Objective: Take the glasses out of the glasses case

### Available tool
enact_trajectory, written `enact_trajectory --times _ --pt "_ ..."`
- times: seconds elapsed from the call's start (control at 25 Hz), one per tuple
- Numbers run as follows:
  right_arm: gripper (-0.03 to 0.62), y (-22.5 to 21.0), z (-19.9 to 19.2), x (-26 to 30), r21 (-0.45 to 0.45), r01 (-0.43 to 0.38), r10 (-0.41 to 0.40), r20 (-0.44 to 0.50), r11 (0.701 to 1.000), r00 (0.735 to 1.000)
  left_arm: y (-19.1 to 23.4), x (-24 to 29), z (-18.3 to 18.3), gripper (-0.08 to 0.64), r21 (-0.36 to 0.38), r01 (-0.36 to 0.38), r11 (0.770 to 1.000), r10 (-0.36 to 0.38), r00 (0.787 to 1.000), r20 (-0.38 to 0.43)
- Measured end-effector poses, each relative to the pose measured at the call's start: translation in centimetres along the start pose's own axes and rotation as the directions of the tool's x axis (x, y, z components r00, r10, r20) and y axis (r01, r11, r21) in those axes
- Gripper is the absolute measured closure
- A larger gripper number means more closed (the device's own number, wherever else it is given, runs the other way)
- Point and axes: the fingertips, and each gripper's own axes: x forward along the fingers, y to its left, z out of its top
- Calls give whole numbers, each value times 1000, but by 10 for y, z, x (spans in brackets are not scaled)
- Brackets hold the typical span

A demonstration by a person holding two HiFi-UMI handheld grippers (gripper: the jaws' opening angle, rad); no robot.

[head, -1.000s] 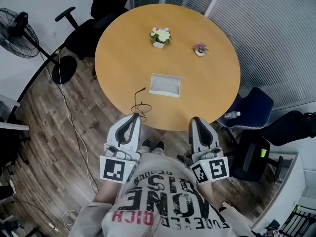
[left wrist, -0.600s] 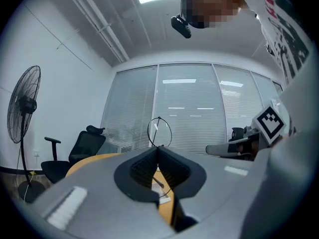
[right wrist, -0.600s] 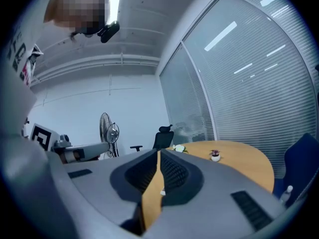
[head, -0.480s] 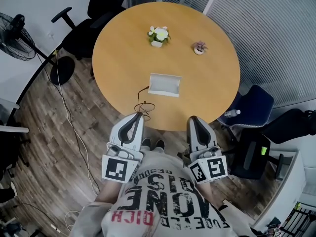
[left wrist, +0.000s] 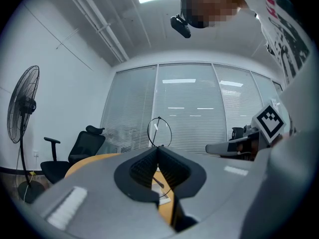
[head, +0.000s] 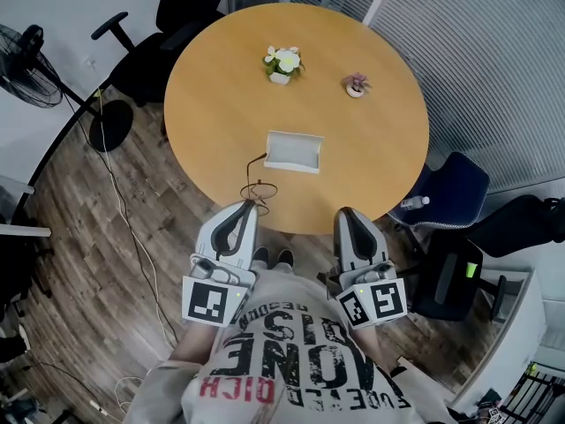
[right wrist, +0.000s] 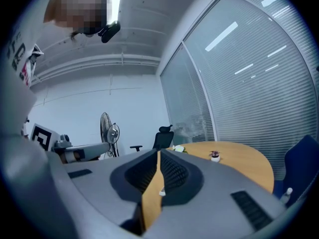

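Across the last second almost nothing shifts. Our left gripper [head: 250, 204] keeps its jaws clamped on the thin dark wire-rimmed glasses [head: 257, 190], one round lens standing just above the jaw tips. They hang over the near edge of the round wooden table [head: 221, 87], clear of the open white rectangular glasses case [head: 294, 151], so we judge the removal essentially done. One temple reaches away from us toward the case, and the glasses' long axis seems to follow it. The case lies crosswise. Our right gripper [head: 350, 212] is closed on nothing.
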Motion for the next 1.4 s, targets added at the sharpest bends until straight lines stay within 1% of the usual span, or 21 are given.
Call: enact_trajectory --times 0.48,0.68,0.92,1.12,1.4 --pt "565 1 0 -3 2 -3 3 -1 1000 1000 -1 -2 -1 541 3 -8 1000 8 1000 -12" --pt "564 0 1 -5 -3 -4 4 3 1000 1000 -7 -3 -8 541 -35 -5 999 3 998 -61" --pt "565 -1 3 -6 -8 -6 6 5 1000 1000 -9 0 -6 541 -32 2 999 -3 999 -53" --pt "565 1 3 -5 -34 -23 23 -2 999 1000 -10 2 -6 541 -34 5 999 -6 998 -55" --pt "565 -3 1 -5 -25 -15 15 -6 1000 1000 -11 5 -8 542 -41 9 999 -11 998 -58"
